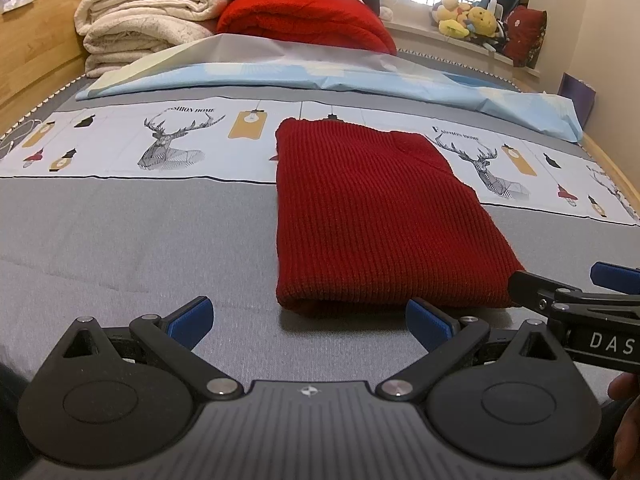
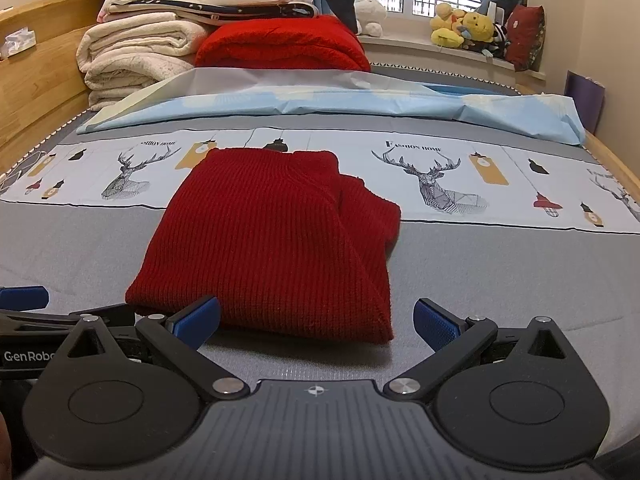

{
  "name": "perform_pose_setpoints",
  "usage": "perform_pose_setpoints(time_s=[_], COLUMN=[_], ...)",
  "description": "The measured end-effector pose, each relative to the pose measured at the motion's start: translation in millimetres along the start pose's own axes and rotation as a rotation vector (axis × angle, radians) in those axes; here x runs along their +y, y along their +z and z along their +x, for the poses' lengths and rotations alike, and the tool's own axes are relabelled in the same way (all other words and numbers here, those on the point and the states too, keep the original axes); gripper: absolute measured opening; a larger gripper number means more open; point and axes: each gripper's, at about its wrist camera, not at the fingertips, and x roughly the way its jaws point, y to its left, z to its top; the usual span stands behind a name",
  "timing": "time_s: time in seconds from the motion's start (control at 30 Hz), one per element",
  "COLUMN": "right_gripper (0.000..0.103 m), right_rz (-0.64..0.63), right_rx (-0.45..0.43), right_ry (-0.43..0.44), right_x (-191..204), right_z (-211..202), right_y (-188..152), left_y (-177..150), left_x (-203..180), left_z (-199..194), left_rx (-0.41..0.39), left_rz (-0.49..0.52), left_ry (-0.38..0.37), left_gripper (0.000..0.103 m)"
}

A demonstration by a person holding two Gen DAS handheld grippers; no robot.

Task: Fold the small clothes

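Two grippers parted, nothing held; red knit garment (image 1: 372, 216) already folded lengthwise.

Left gripper (image 1: 308, 320) and right gripper (image 2: 316, 320) are seen with jaws spread wide, nothing between the blue pads (image 2: 198, 320). The garment is laid flat on the grey bedcover (image 1: 120, 240), its near hem just ahead of both sets of fingertips. Sleeves appear tucked in; a final fold, hem toward collar, is judged still to be made.
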Motion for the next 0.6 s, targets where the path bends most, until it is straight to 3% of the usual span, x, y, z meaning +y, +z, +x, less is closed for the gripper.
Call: perform_pose_setpoints(time_s=[0.6], right_gripper=[0.102], right_rz=[-0.011], right_rx=[-0.012], right_ry=[-0.007], right_x=[2.4], right_z=[-2.0], right_y=[2.2], left_y=[-0.2], left_x=[-0.2], left_z=[-0.6], left_rx=[-0.005], left_rz=[0.003], left_ry=[0.001], left_gripper=[0.102])
